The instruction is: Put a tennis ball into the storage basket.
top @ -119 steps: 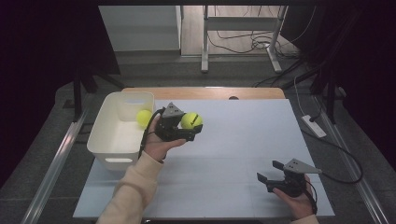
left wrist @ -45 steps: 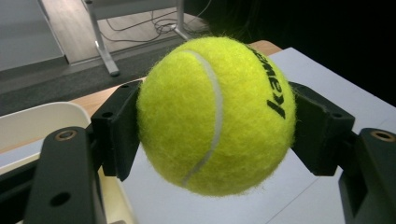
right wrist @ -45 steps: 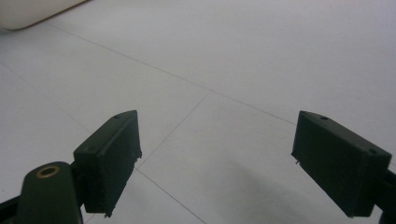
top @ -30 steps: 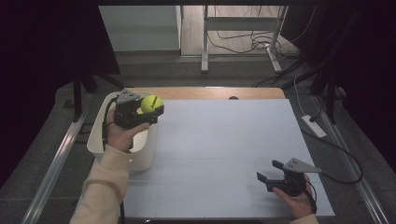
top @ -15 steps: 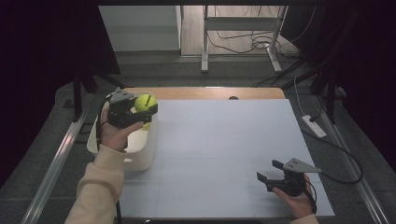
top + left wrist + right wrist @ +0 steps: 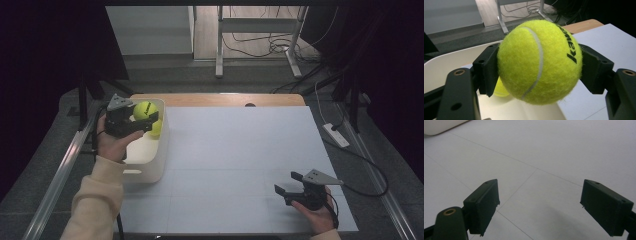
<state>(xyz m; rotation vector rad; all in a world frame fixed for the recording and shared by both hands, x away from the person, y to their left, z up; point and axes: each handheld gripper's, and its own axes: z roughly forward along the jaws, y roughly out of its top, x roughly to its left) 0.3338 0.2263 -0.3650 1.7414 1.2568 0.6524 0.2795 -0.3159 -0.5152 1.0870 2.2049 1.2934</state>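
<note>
**Tennis ball clamped over the white bin**

Tennis ball (image 6: 144, 110), fuzzy yellow-green with a pale curved seam and black lettering, sits squeezed between the two black jaws of the left gripper (image 6: 146, 117), which is held above the far end of a white rectangular plastic bin (image 6: 150, 172). In the left gripper view the ball (image 6: 539, 61) bulges past both jaw pads, one pad pressing each side, with the lettering turned toward the right-hand pad. A second yellow-green tennis ball (image 6: 156, 129) lies inside the bin, just below and beside the held one; in the left gripper view it (image 6: 500, 90) peeks out behind the left-hand jaw against the bin's cream wall (image 6: 439, 67).

The bin stands at the left edge of a pale grey table mat (image 6: 240, 150) scored with thin lines. A person's left hand (image 6: 114, 142), in a cream sleeve (image 6: 95, 205), grips the tool from below.

The right gripper (image 6: 286, 190) rests low over the near right part of the mat, well apart from the bin, held by the person's right hand (image 6: 315, 212). Its jaws stand wide apart with nothing between them; the right gripper view looks through that gap (image 6: 540, 207) onto bare mat (image 6: 564, 152).
</note>
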